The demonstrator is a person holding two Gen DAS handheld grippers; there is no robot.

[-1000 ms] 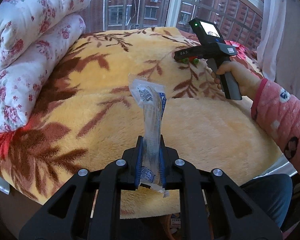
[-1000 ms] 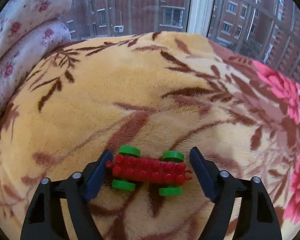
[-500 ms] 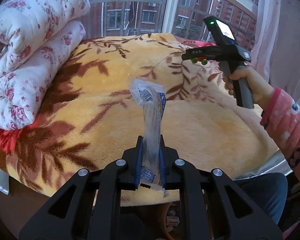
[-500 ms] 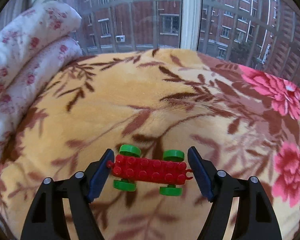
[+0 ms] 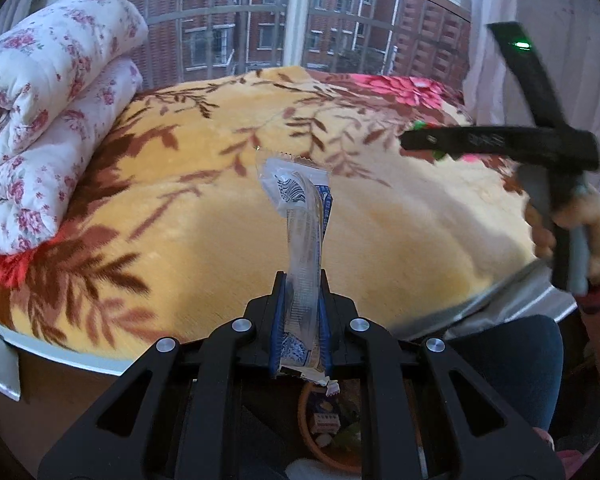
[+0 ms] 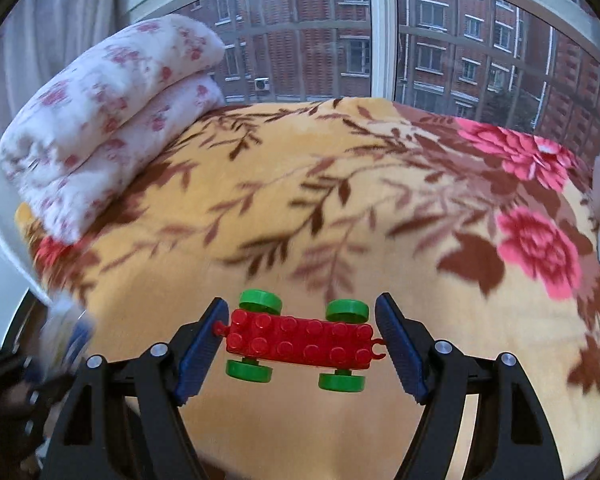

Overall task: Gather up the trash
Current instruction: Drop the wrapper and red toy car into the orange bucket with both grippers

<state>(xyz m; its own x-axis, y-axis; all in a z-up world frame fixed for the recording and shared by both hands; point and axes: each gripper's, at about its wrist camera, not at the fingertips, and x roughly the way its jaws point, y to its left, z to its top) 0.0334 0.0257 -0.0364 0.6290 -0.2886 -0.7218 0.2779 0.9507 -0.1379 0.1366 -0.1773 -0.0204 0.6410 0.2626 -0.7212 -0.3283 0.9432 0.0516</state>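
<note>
Both pickups done, judging by the load. Left gripper clenched on a wrapper, lifted above the bed's near edge. Right gripper grasping a toy car end to end, clear of the blanket. Dropping both off still left.

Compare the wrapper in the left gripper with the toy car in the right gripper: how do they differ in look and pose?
The wrapper is thin, clear, crinkled film with blue print; the toy car is a solid red studded block on green wheels. The wrapper stands upright out of narrow jaws; the car lies crosswise, end to end between wide-set jaws. Shared: each is clamped in a gripper, left and right, above the floral blanket.
</note>
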